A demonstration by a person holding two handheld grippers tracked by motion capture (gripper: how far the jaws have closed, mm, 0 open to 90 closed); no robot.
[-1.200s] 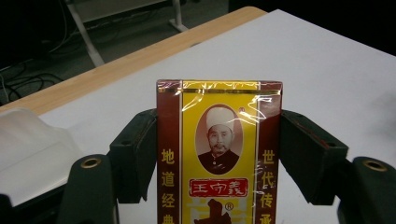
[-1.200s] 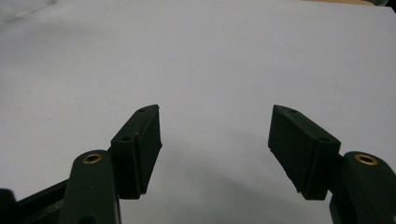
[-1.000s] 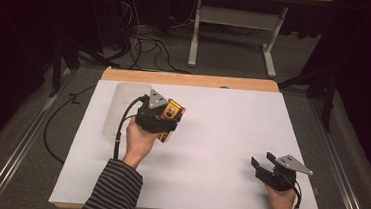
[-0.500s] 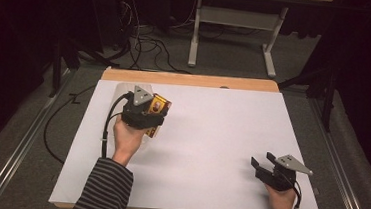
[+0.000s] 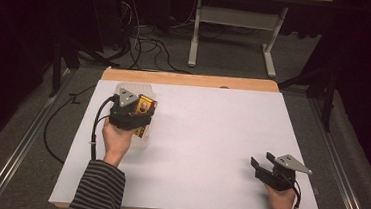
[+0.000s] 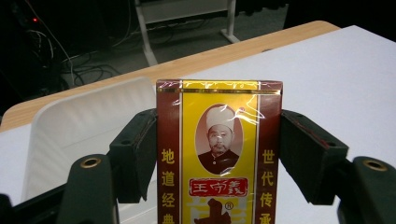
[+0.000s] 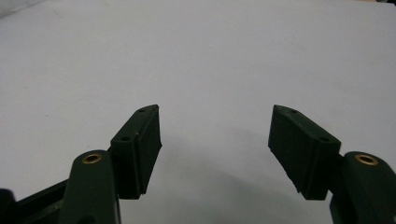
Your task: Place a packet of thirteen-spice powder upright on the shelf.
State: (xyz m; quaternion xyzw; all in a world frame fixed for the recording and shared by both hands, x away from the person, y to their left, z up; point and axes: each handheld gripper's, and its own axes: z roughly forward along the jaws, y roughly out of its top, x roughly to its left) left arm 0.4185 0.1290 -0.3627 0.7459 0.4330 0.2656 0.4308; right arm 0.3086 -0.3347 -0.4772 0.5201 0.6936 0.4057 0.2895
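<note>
A yellow and dark red box [image 6: 219, 154] with a portrait and printed characters stands between the jaws of my left gripper [image 6: 217, 154], which is shut on its two sides. From above, the box [image 5: 144, 107] and the left gripper [image 5: 133, 116] hang over a clear plastic tray [image 5: 130, 87] at the table's far left. The tray [image 6: 88, 121] lies just behind and to the left of the box in the left gripper view. My right gripper [image 5: 264, 163] rests near the front right of the white table [image 5: 211, 136], open, with nothing between its fingers [image 7: 140, 149].
The white tabletop [image 7: 196, 56] spreads bare ahead of the right gripper. A wooden strip [image 5: 190, 80] edges the table's far side. Beyond it stand a white desk frame [image 5: 234, 33] and loose cables [image 5: 143, 41] on the dark floor.
My left hand has carried the box leftward across the table, from near the middle-left to over the clear tray. The right gripper has stayed where it was.
</note>
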